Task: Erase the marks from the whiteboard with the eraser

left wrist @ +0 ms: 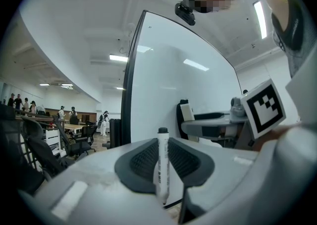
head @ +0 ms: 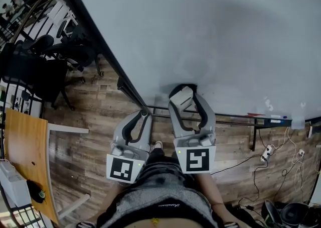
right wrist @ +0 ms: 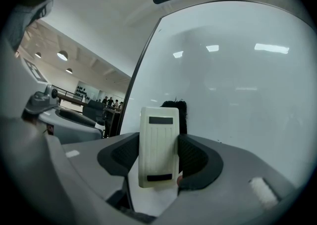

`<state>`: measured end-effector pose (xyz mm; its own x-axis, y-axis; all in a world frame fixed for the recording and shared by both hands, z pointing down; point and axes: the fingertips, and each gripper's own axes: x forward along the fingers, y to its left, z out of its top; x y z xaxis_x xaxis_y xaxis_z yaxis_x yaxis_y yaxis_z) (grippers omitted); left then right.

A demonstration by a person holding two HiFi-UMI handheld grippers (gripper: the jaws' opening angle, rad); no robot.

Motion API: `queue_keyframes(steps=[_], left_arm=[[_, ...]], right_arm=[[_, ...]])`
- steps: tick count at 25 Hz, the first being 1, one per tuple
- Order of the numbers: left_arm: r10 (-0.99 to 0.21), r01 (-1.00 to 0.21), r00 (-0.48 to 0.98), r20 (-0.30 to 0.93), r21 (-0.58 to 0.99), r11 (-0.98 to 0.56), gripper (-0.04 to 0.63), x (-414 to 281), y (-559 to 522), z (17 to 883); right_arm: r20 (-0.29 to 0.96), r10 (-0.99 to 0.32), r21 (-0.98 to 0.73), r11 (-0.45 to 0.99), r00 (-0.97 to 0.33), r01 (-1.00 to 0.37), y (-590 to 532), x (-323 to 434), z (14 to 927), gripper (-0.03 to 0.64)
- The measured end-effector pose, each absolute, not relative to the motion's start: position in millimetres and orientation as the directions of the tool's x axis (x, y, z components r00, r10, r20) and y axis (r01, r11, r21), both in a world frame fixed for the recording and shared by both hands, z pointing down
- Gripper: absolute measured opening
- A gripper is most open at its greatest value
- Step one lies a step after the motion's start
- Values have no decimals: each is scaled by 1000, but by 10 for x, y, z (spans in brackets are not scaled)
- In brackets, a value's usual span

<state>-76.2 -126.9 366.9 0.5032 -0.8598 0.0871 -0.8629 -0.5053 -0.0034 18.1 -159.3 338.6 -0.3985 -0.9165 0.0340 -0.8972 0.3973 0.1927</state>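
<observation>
Cream ribbed-plastic eraser (right wrist: 158, 147) with black felt backing: sits upright in right tongs (head: 184, 91), clenched on both long edges. Faces felt side toward large white, dark-framed whiteboard (head: 215, 31), low on the panel; contact with the surface not determinable. Faint grey smearing across board middle. Left tongs (left wrist: 161, 162): clamped on white marker pen with black cap (left wrist: 162, 144), cap end up. Held beside and lower than right tongs, above brown wood-plank floor (head: 85, 156).

Black office chairs (head: 42, 66), wooden desk (head: 22, 156), tangled cables (head: 296, 160), plank floor (head: 85, 159)
</observation>
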Motion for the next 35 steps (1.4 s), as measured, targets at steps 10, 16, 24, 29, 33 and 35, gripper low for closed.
queue_keyframes(steps=[10, 16, 24, 29, 33, 35], left_arm=[[-854, -856, 514, 81, -5, -516, 75, -554, -1246, 3658], [-848, -851, 524, 82, 2, -525, 75, -371, -1200, 3658], [-831, -834, 551, 78, 3, -552, 75, -77, -1170, 3655], [-831, -834, 550, 85, 8, -551, 75, -44, -1172, 3669], [-835, -839, 543, 88, 11, -544, 75, -50, -1179, 3689], [-839, -843, 537, 92, 18, -538, 75, -69, -1174, 3695]], right_arm=[[1, -920, 211, 384, -393, -899, -1564, 486, 3311, 247], [13, -937, 183, 344, -348, -921, -1502, 813, 3319, 247], [9, -964, 207, 261, -265, -943, -1440, 1360, 3301, 247], [5, -972, 212, 229, -233, -950, -1430, 1502, 3299, 247], [6, -979, 221, 200, -204, -955, -1447, 1489, 3314, 247], [6, -982, 223, 184, -188, -957, -1452, 1493, 3313, 247]])
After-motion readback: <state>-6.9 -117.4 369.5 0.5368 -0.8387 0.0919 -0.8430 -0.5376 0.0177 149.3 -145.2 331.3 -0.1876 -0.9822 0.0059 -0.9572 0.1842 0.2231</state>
